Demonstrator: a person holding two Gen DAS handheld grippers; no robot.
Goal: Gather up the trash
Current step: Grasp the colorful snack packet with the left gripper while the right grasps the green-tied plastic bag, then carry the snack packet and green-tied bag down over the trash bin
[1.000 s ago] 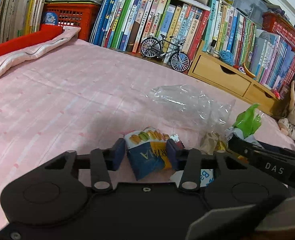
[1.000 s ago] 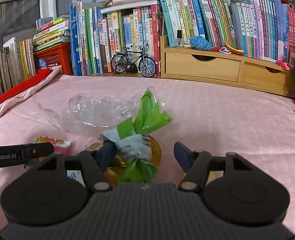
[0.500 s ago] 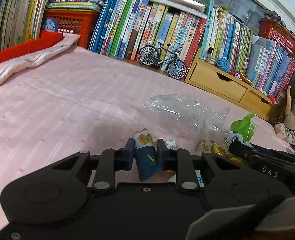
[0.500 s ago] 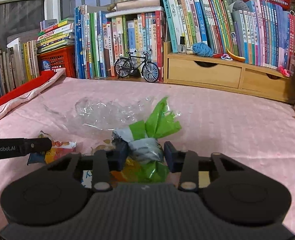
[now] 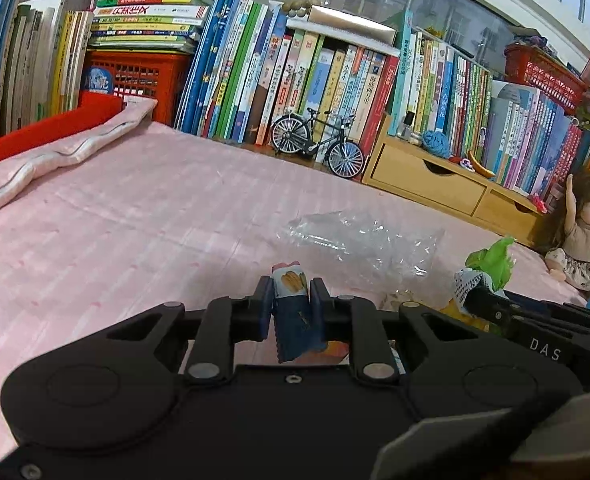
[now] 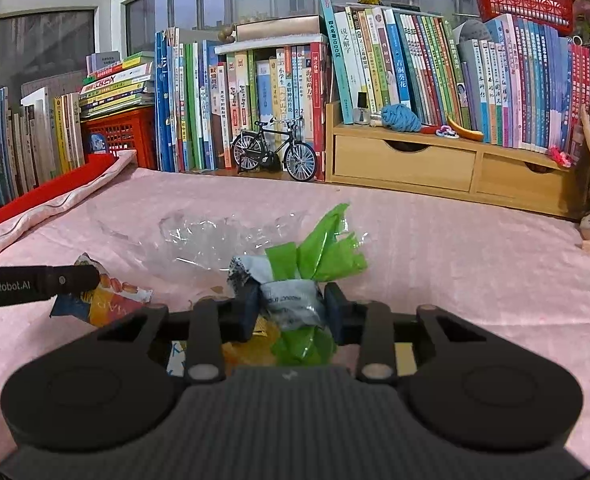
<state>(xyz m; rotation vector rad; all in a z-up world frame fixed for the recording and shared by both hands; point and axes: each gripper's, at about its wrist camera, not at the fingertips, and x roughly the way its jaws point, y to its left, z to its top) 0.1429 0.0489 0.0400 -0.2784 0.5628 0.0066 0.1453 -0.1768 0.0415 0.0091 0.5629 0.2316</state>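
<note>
On the pink cloth [image 5: 115,216], my left gripper [image 5: 291,296] pinches a blue and orange snack packet [image 5: 293,316]; its jaws are still closing and the packet is squeezed narrow between the pads. The right wrist view shows the same packet [image 6: 109,300] hanging from the left gripper's fingers [image 6: 35,286]. My right gripper [image 6: 291,300] holds a crumpled green and white wrapper [image 6: 323,240], its jaws also closing, pads pressing its white middle. The wrapper [image 5: 491,258] appears at right in the left wrist view. A crumpled clear plastic bag [image 5: 359,240] lies just beyond both.
More wrappers, one yellow [image 6: 251,348], lie under the grippers. A model bicycle [image 6: 273,152], a wooden drawer unit [image 6: 443,168] and rows of books [image 6: 235,100] line the far edge. A doll [image 5: 579,236] sits at right; a red-edged folded cloth [image 5: 55,148] lies left.
Both grippers closed from wide apart onto their items: the left squeezed the snack packet narrow and lifted slightly, the right clamped the green and white wrapper.
</note>
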